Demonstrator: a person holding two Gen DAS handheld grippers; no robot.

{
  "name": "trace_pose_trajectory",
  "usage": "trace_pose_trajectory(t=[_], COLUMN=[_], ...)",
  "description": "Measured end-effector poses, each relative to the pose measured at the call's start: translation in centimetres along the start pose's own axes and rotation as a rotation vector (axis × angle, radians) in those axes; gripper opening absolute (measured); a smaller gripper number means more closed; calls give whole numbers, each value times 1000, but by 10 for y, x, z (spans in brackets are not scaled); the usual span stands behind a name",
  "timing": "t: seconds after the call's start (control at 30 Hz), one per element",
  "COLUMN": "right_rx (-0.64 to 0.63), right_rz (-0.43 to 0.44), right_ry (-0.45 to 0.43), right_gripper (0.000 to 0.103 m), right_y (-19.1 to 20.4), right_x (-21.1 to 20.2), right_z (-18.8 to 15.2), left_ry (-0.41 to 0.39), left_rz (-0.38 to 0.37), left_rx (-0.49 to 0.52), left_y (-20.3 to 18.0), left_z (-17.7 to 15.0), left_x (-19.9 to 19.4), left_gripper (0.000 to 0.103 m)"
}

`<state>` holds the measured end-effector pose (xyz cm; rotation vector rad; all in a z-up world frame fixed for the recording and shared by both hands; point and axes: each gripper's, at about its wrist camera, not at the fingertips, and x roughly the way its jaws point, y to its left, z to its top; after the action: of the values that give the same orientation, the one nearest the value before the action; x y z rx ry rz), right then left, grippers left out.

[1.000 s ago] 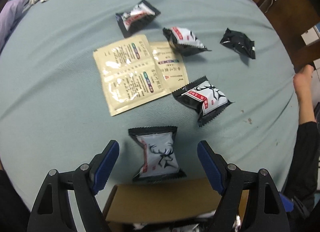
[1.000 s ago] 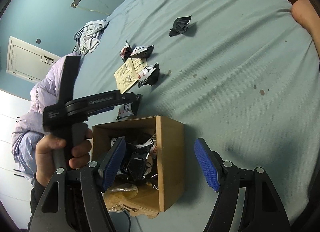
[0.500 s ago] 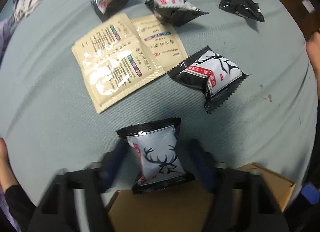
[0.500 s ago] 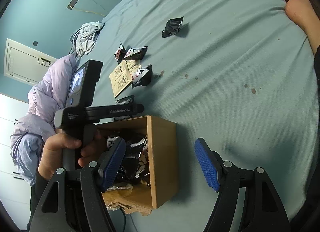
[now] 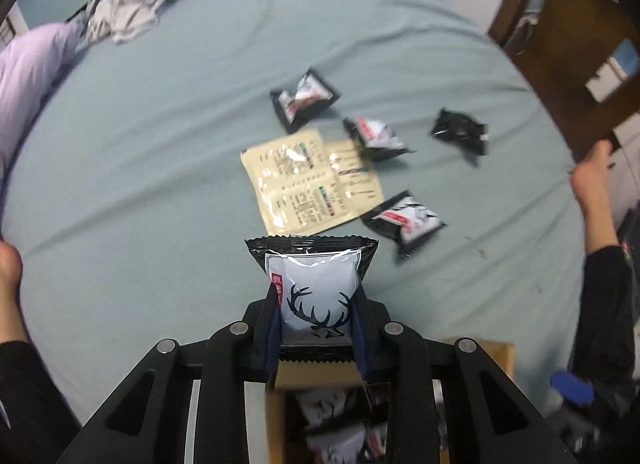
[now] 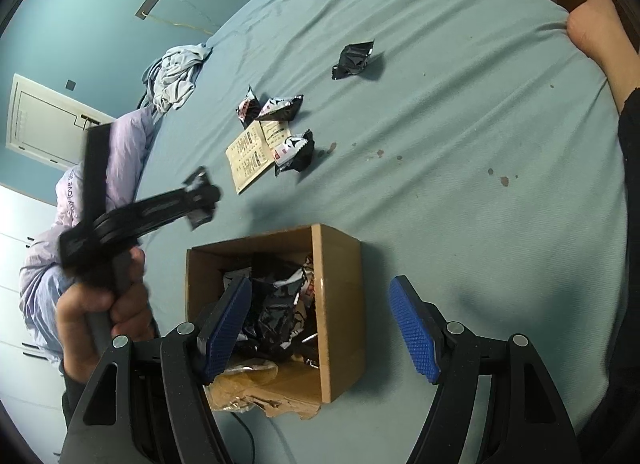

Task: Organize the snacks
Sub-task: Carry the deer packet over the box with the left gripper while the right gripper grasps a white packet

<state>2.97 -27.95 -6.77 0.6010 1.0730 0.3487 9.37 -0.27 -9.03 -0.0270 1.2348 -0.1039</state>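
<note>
In the left wrist view, the left gripper [image 5: 316, 328] is clamped on a deer-print snack packet [image 5: 314, 292], pinching its lower sides and holding it off the blue-green bedsheet [image 5: 160, 192]. The cardboard box [image 5: 316, 378] lies directly beneath the jaws, so the step in hand looks like the carry to the box. The next move probably calls for lowering the packet over the opening and letting go. Loose on the sheet beyond are two beige sachets [image 5: 296, 184], three black-and-white snack packets [image 5: 404, 220] and a plain black packet [image 5: 460, 132]. These are motion-blurred, and their print cannot be read. The gripper body hides most of the box interior.

In the right wrist view, the right gripper [image 6: 320, 328] hangs over the box [image 6: 340, 304] with its blue pads spread wide apart and nothing between them. The box holds a heap of dark packets whose number cannot be made out. The left gripper [image 6: 200, 200] appears blurred just beside the box's far corner, above the sheet. The held packet is only a smear there, so the grip cannot be confirmed from this side.
</note>
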Motion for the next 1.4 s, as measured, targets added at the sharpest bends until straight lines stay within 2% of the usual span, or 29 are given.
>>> trace_pose_trajectory(t=[0.23,0.5,0.6,0.73,0.83,1.0,1.27,1.4], right_rx=[-34,-22,-40,-104,-117,-176,-201,-186], right_rz=[-29,-9,-30,-45,-69,-106,-166,-168], right_ry=[-11,4,-10,2,11,21,129,175], right_gripper=[71,71,71,71,71,71,71,71], right_y=[14,32,44,57,60,63,70,75], right_x=[1,16,29,40,48,60,116,151], right_z=[18,53,65,75,84,91,107,118], left_ry=[-83,-135,-123,-64,-76,-55,-9,-6], left_rz=[-50,-140,-137,-196,-151,-178,-164,-177], left_rx=[90,131,132,127,144,132,161,179], left_y=[-8,-17,-17,-11,-11,-11,-19,-20], left_z=[-28,-53,-61,-66,-72,-80,-95,-99], left_x=[-44,-69,-63,-50,-47,-41,-24,-24], left_gripper=[28,28,28,28,28,28,28,29])
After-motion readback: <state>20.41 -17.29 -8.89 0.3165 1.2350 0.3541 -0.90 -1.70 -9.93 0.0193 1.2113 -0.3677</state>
